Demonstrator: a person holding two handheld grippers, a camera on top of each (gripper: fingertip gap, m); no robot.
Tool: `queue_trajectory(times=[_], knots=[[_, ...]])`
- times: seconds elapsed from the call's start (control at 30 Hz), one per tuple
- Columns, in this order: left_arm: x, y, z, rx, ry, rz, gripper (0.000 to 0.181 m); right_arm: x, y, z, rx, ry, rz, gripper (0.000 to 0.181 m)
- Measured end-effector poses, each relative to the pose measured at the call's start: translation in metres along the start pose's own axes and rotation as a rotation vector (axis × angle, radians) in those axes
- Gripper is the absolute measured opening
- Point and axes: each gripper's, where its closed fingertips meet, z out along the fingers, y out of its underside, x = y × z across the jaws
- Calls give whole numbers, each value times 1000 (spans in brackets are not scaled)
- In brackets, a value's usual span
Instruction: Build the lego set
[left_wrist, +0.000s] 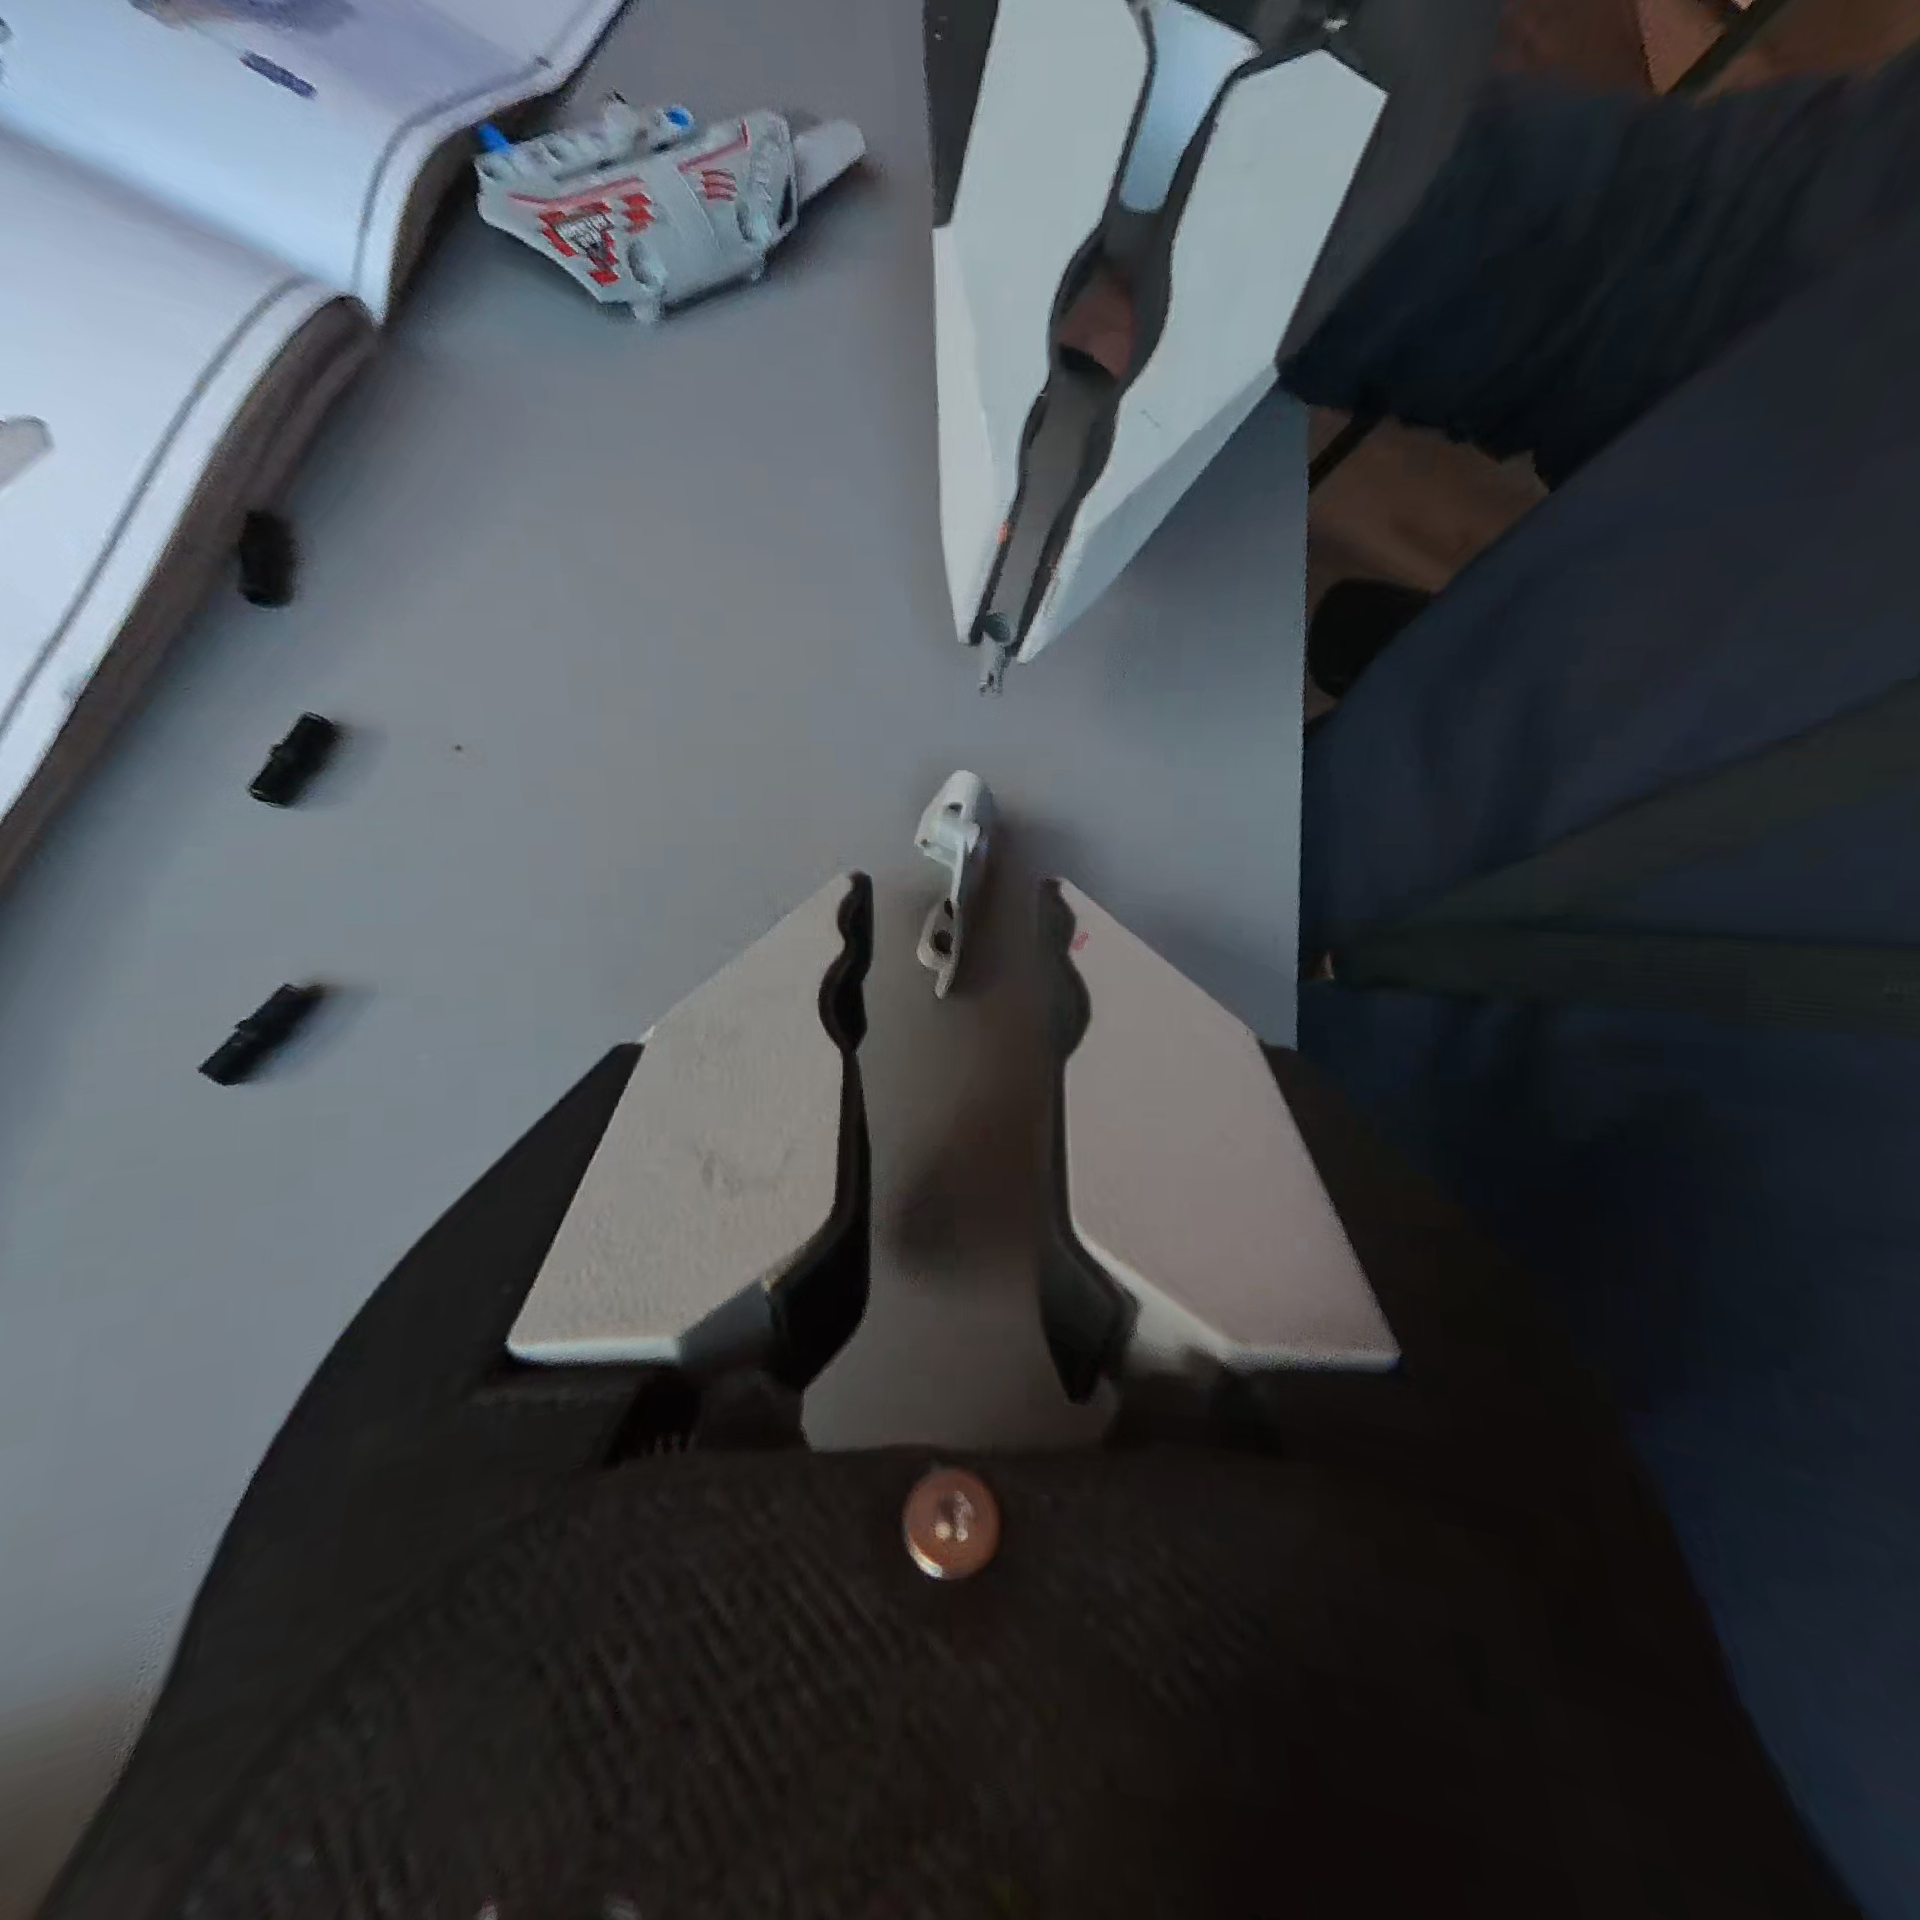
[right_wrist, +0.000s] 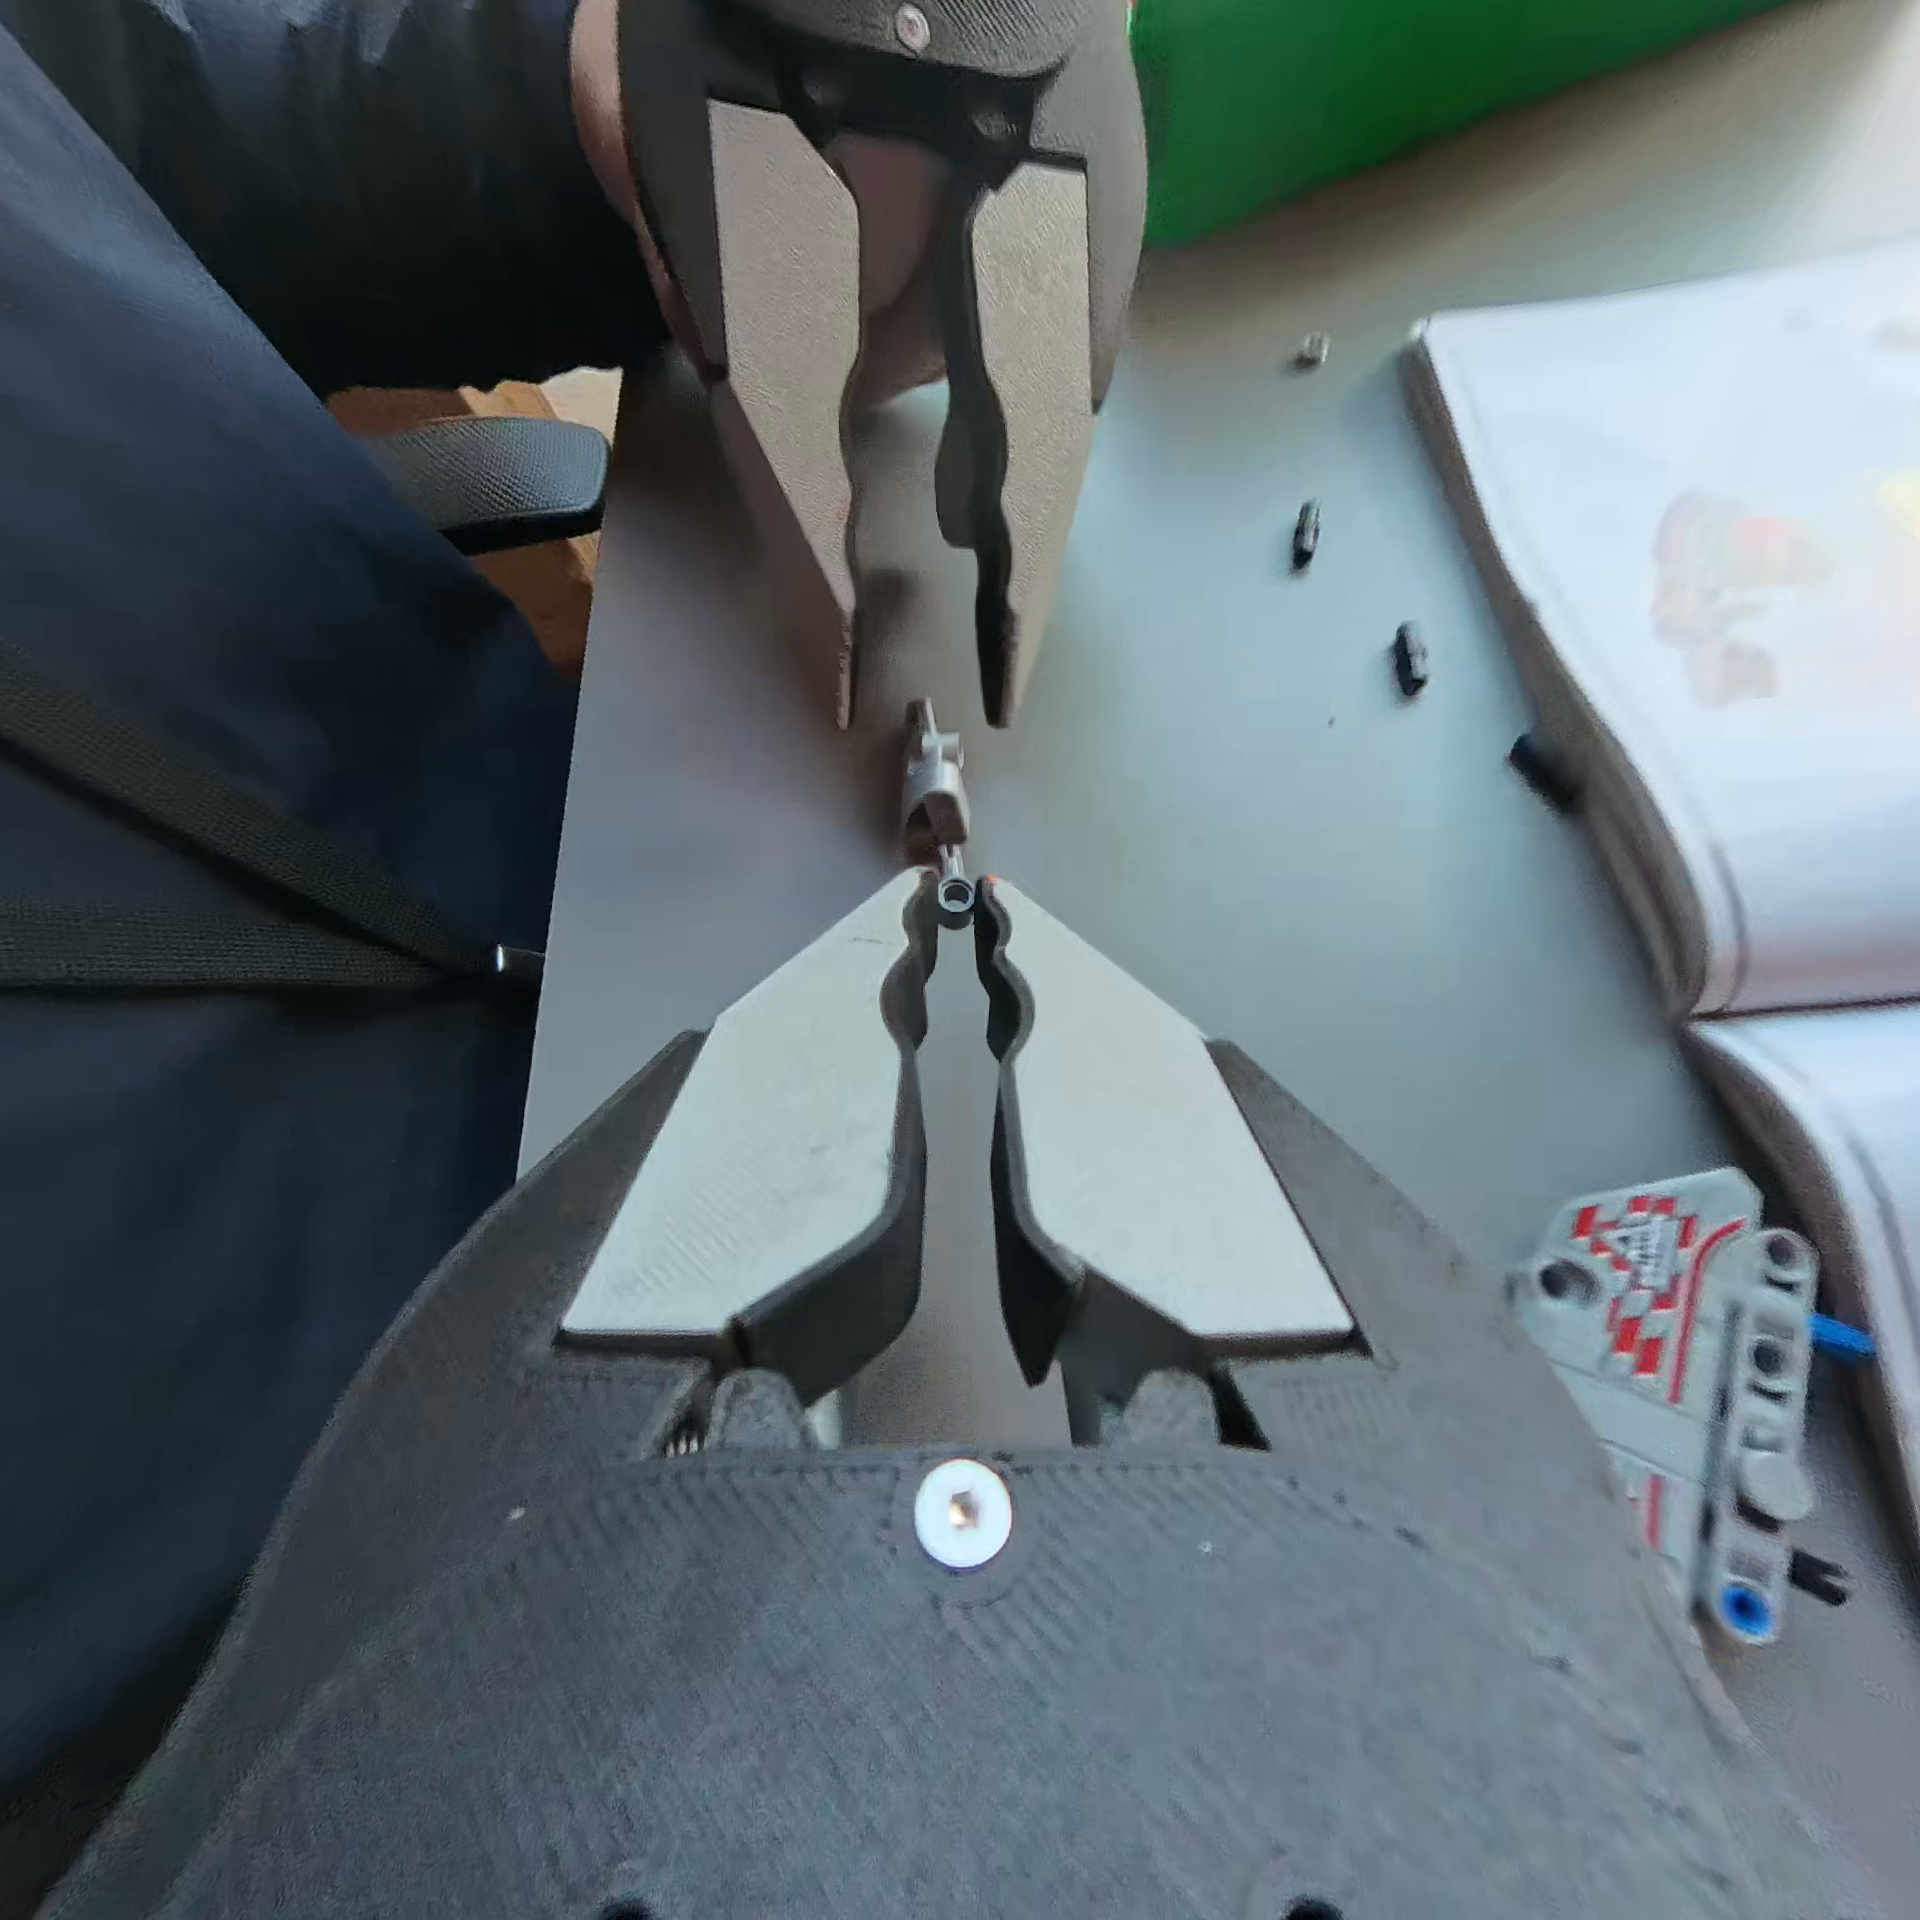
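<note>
A light grey angled lego piece (left_wrist: 954, 878) lies on the grey table (left_wrist: 623, 623) near its edge. My left gripper (left_wrist: 954, 885) is open, with its fingertips on either side of the piece and not touching it. My right gripper (right_wrist: 954, 888) is shut on a small grey pin (right_wrist: 956, 894) with a ring end. It points at the far end of the grey piece (right_wrist: 932, 779), with a small gap between them. In the left wrist view the right gripper (left_wrist: 992, 644) comes in from above with the pin (left_wrist: 989, 673) sticking out of its tips. The right wrist view shows the left gripper (right_wrist: 923, 717) opposite.
A part-built grey model with red stickers (left_wrist: 665, 208) (right_wrist: 1683, 1382) lies beside an open instruction booklet (left_wrist: 156, 260) (right_wrist: 1714, 623). Three small black pins (left_wrist: 265, 556) (left_wrist: 294, 758) (left_wrist: 260, 1034) lie along the booklet. A person in dark blue (left_wrist: 1610, 727) sits at the table edge. A green object (right_wrist: 1351, 94) is behind. Some 5 cm of space lies between my two pairs of fingers.
</note>
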Motion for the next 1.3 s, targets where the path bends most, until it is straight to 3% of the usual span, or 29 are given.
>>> queue_trajectory(times=[0.1, 0.2, 0.7, 1.03, 1.2, 1.3], knots=[[2, 10, 7, -45, 6, 21, 24, -5, 10, 8, -63, -6, 32, 3], [3, 11, 12, -55, -6, 57, 5, -6, 16, 17, -124, 21, -1, 3], [5, 11, 13, -58, 16, 66, 5, -8, 13, 24, -133, 39, -87, 3], [4, 11, 11, -40, -21, 44, 5, -4, 11, 22, -114, 34, -32, 3], [5, 10, 7, -12, -24, 21, 4, -6, -4, 12, 10, -33, 49, 3], [2, 11, 8, -22, -36, 1, 5, -5, 2, 16, -36, -38, 69, 3]])
